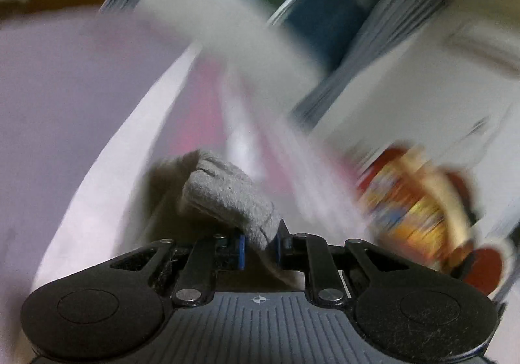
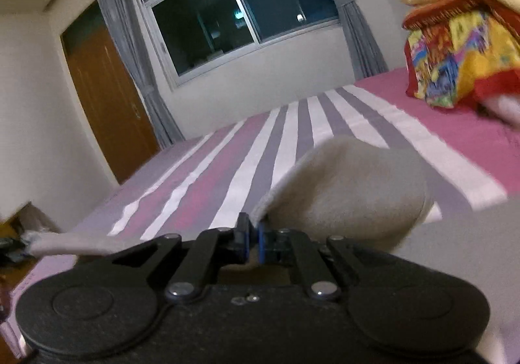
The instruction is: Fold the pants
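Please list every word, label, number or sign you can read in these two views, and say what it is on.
None can be read.
Blanket: bright printed pattern, too blurred to tell whether it holds letters.
Left hand-held gripper: only a small crosshair mark on its body, no text.
Pants: plain grey, no label showing.

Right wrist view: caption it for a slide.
Right gripper clamps grey pants over the striped bed.

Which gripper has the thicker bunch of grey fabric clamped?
The left gripper: a bulky folded wad of the grey pants sits between its pads. The right gripper pinches only a thin edge of the grey fabric.
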Motion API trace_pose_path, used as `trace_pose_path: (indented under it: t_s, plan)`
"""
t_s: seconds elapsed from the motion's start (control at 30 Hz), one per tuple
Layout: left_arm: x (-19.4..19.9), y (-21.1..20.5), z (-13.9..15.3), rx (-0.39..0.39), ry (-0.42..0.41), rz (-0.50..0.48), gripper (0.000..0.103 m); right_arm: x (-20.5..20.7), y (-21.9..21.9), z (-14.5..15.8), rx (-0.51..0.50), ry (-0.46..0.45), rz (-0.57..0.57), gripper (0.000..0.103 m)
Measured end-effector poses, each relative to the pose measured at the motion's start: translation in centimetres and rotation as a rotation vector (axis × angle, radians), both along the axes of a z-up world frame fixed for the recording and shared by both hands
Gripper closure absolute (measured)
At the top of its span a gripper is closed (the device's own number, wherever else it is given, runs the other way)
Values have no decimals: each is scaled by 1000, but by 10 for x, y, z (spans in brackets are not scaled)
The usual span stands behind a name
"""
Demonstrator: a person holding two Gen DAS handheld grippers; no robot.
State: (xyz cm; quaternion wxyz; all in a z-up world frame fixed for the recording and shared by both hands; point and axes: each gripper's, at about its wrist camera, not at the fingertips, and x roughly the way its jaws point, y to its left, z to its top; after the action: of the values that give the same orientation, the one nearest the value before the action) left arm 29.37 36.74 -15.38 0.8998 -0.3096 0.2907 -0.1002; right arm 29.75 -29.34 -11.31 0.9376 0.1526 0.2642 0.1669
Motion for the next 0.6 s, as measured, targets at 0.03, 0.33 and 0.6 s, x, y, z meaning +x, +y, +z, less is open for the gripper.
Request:
trace_pose_path:
  t_s: [0.03,0.33,0.6]
  plan:
    - [4,-2,-18,37,104,-8,86,10,6,-22,-56,128,7,98]
    - [-17,-5,-13,-10,30,50,86,9,3,-25,13,157,-60,98]
    - [-5,-17,-22,119,175,62,85,10,13,-48,-56,294,-99,97]
